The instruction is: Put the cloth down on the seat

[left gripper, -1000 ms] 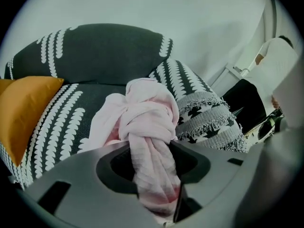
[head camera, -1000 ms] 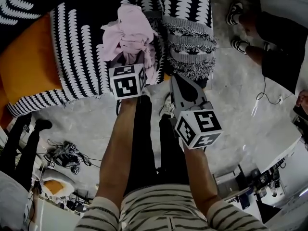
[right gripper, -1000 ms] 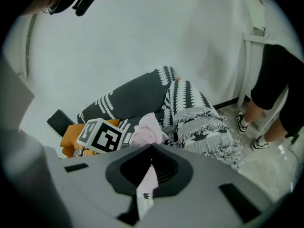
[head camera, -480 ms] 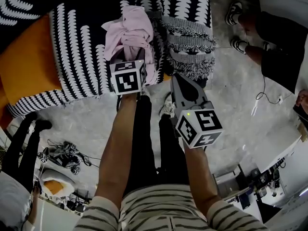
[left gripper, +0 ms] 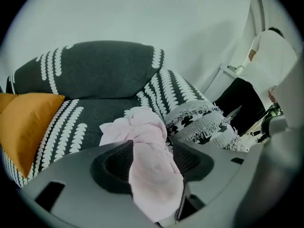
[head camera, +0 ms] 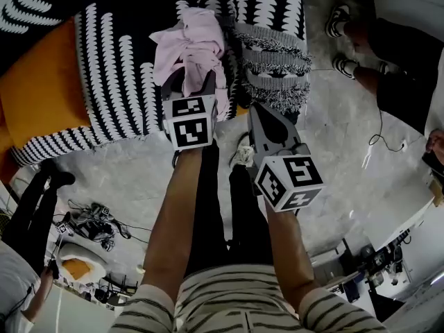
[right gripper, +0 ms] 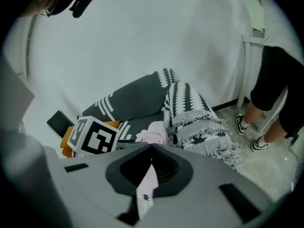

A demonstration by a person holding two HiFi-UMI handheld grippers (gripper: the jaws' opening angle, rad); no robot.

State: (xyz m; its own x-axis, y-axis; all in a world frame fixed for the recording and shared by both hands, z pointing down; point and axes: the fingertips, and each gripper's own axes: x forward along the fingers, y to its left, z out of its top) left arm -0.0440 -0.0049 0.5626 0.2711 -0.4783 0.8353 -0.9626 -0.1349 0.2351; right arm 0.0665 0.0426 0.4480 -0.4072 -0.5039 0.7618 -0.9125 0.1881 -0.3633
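Standing wide apart after just opening, the jaws of the left claw [left gripper: 151,148] press on nothing, yet the pink cloth [left gripper: 142,127] runs between them. Its bunched head lies on the seat [left gripper: 95,109], just beside the fringed arm [left gripper: 204,122], while its tail drapes back over the claw's body toward the camera. That tail is the likely trouble. If the claw draws away with fabric lying on it, a fold could catch on a ribbed jaw face and drag the whole bundle along. The head view shows the bundle near the seat's front edge, so a small tug might pull it over onto the floor [head camera: 333,137]; nothing pins it down. Backing out low, along the tail's line, looks safer than lifting. The right claw [right gripper: 152,147], closed and holding nothing, hangs in front of the seat, apart from the cloth, so it probably could not steady it in time. The orange cushion [left gripper: 23,122] sits well apart and is not at risk.
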